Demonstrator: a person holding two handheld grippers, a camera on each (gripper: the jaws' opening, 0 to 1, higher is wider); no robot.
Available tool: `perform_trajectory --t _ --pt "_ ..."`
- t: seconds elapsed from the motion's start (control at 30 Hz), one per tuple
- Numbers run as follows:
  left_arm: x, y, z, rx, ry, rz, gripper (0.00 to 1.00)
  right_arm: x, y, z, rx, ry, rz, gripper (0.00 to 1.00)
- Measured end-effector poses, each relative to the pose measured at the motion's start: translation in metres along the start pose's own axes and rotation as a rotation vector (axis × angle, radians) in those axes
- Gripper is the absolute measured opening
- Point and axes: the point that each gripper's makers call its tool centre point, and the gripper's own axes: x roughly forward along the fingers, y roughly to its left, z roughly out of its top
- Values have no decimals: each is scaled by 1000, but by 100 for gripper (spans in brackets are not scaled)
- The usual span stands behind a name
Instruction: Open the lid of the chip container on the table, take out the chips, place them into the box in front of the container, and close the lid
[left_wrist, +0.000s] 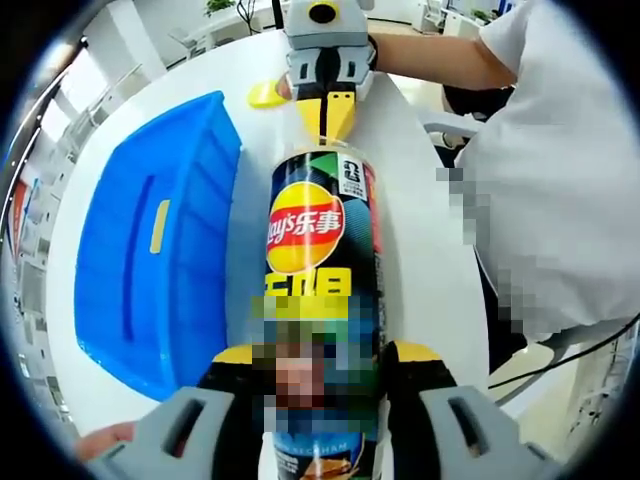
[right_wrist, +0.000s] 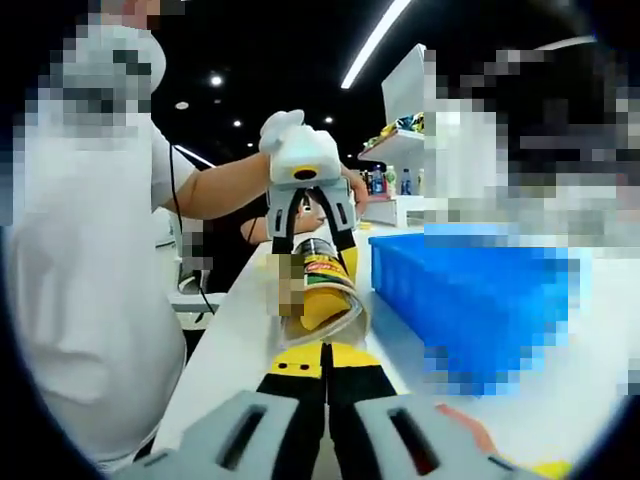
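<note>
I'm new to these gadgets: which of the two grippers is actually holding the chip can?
The left gripper: its jaws clamp the chip can on both sides. The right gripper sits shut at the can's open end, gripping nothing.

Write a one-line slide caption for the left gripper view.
Left gripper clamps a Lay's chip can lying beside the blue box, right gripper at its far end.

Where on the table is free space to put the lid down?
Bare white table lies between the chip can and the person's side. The narrow strip between the can and the blue box is tight. The far end is crowded by the right gripper.
</note>
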Motion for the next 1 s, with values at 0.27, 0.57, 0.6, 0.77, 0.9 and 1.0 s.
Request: perform_trajectory --t 0.27,0.57,0.6,0.77,0.9,1.0 --pt "1 0 0 -6 -4 -2 48 8 1 1 -5 11 22 1" --pt "2 0 0 -9 -1 -1 49 15 2 2 7 15 43 1" --pt "2 0 0 -9 0 -3 49 17 2 1 6 18 46 1" --pt "4 0 0 -14 6 -11 49 22 3 1 7 23 58 1" --pt "5 -1 -1 -19 7 -15 50 23 3 1 13 20 63 1" --pt "6 -2 -1 -16 14 -14 50 28 5 5 31 -2 71 1"
